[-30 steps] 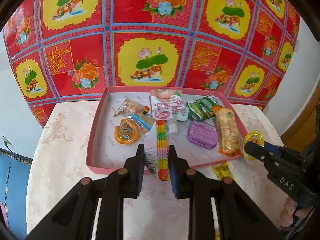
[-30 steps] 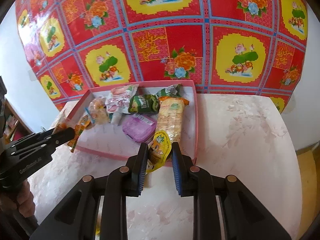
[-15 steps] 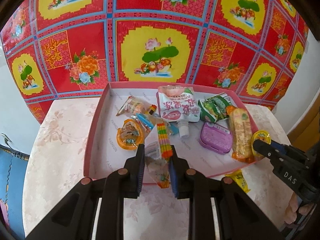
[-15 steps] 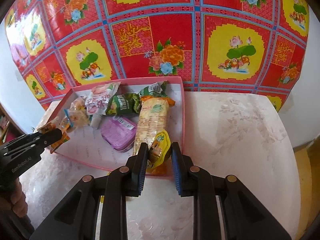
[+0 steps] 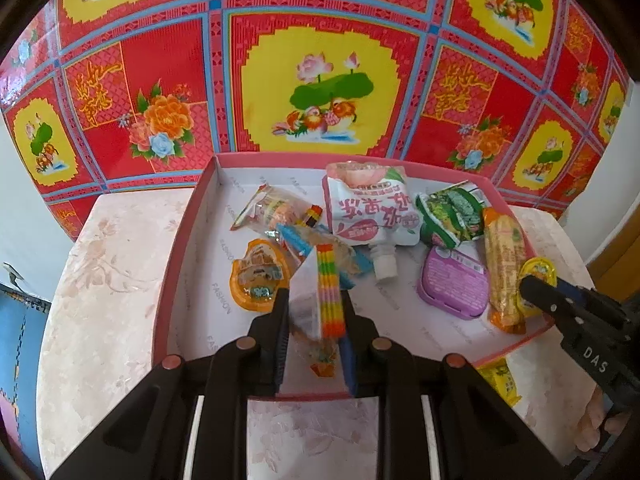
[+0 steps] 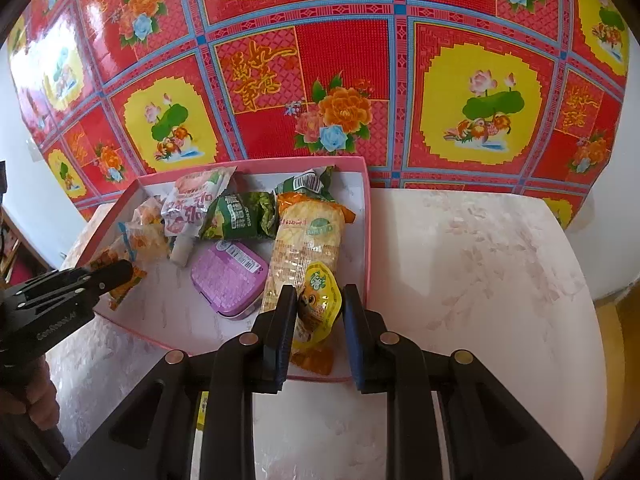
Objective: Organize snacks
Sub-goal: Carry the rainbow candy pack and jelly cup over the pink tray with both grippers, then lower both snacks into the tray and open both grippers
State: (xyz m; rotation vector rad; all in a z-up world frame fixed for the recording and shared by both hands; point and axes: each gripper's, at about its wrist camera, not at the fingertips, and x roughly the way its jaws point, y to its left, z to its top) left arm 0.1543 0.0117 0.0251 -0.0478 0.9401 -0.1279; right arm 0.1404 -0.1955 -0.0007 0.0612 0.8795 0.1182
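A pink tray on the marble table holds several snacks. My left gripper is shut on a rainbow-striped candy packet and holds it over the tray's front edge. My right gripper is shut on a yellow jelly cup and holds it over the tray's front right corner, above a long orange cracker pack. The right gripper also shows in the left wrist view, and the left gripper in the right wrist view.
In the tray lie a purple box, a green packet, a white spouted pouch and an orange jelly cup. A yellow packet lies on the table in front of the tray. A red patterned cloth hangs behind.
Both grippers have moved forward over the tray with their snacks. The rainbow candy packet has been lifted off the tray's front edge.
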